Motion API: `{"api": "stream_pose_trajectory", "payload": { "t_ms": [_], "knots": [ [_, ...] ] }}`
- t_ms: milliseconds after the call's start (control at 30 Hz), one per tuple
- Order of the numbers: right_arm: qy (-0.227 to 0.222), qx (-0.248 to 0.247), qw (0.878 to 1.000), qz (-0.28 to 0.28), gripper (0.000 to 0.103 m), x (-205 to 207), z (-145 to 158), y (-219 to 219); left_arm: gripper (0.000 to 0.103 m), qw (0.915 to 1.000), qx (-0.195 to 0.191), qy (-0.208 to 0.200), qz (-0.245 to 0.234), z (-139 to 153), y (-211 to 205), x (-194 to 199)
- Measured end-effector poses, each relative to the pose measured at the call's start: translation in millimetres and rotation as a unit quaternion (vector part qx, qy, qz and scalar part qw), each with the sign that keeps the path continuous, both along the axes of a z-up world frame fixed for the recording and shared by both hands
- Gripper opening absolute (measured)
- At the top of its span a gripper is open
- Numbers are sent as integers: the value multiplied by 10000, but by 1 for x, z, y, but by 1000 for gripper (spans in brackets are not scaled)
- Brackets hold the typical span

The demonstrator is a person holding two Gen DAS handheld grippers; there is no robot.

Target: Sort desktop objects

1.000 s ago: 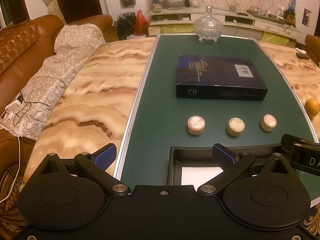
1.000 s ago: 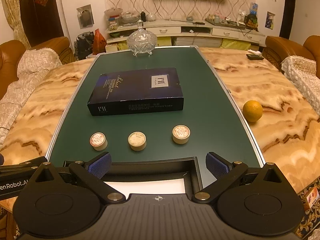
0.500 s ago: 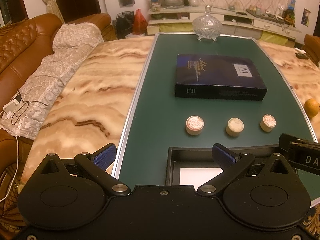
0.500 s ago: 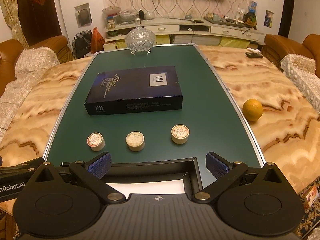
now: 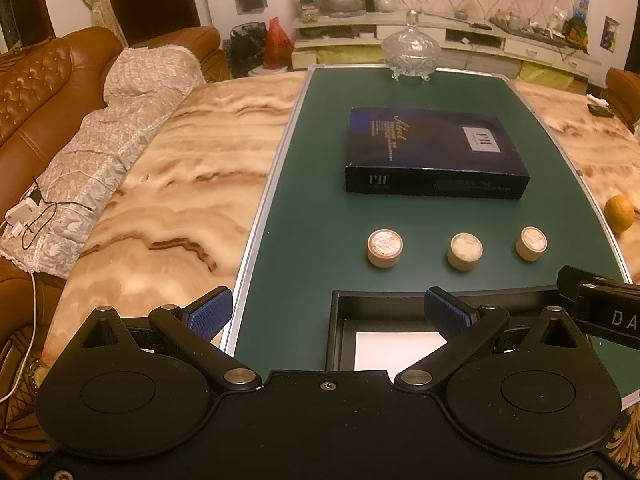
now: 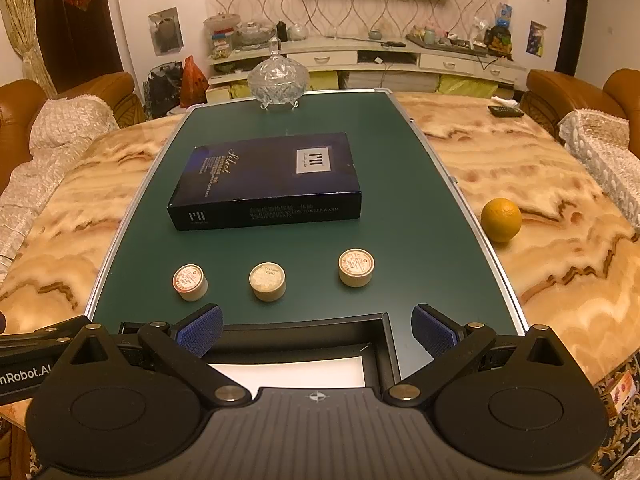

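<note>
Three small round tins stand in a row on the green mat: left tin (image 6: pixel 190 282), middle tin (image 6: pixel 267 281), right tin (image 6: pixel 356 267). They also show in the left wrist view: left tin (image 5: pixel 384 247), middle tin (image 5: pixel 465 251), right tin (image 5: pixel 531 243). An open black tray (image 6: pixel 390 344) with a white sheet inside lies in front of them; its rim also shows in the left wrist view (image 5: pixel 335 320). A dark blue box (image 6: pixel 268 178) lies behind the tins. My left gripper (image 5: pixel 328 314) and right gripper (image 6: pixel 318 330) are open and empty, above the tray's near side.
A glass lidded bowl (image 6: pixel 278 80) stands at the mat's far end. An orange (image 6: pixel 501 219) lies on the marble table right of the mat. A remote (image 6: pixel 505 111) lies far right. Brown sofas with lace covers (image 5: pixel 120 128) flank the table.
Both views have shifted slightly; the tins and the box sit a little differently in frame. Both grippers stay open and nothing on the table has moved.
</note>
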State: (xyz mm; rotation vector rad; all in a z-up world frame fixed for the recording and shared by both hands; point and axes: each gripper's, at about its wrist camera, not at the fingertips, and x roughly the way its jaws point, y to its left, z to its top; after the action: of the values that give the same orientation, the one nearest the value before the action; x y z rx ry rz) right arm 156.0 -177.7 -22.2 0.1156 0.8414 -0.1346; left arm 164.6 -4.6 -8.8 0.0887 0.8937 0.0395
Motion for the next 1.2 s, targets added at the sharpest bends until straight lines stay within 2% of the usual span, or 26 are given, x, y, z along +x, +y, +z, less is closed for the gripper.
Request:
{"api": "stream_pose_trajectory", "payload": {
  "t_ms": [433,600,667,767,867,967,1200],
  "knots": [
    [106,107,9999,-1,103,-6,-5,-6,103,9999,19,102,12,-6,-2,-3],
    [-470,311,9983,-118,103,-15,1,-17,103,9998,-34,178,40,-13,0,7],
    [-656,252,9974,-136,103,-14,4,-18,103,9997,-96,218,24,-15,0,15],
    [-535,-33,9986,-46,103,-1,2,-16,103,9998,-14,175,72,-21,-2,30],
    [-416,-53,9991,-94,103,10,-4,-18,103,9997,-87,216,42,-30,-5,49],
    [-319,88,9992,-223,103,19,-11,-25,103,9985,-373,392,-48,-43,-7,71],
    [-122,486,9982,-342,103,35,-32,-43,103,9966,-542,619,-49,-74,-14,112]
  ]
}}
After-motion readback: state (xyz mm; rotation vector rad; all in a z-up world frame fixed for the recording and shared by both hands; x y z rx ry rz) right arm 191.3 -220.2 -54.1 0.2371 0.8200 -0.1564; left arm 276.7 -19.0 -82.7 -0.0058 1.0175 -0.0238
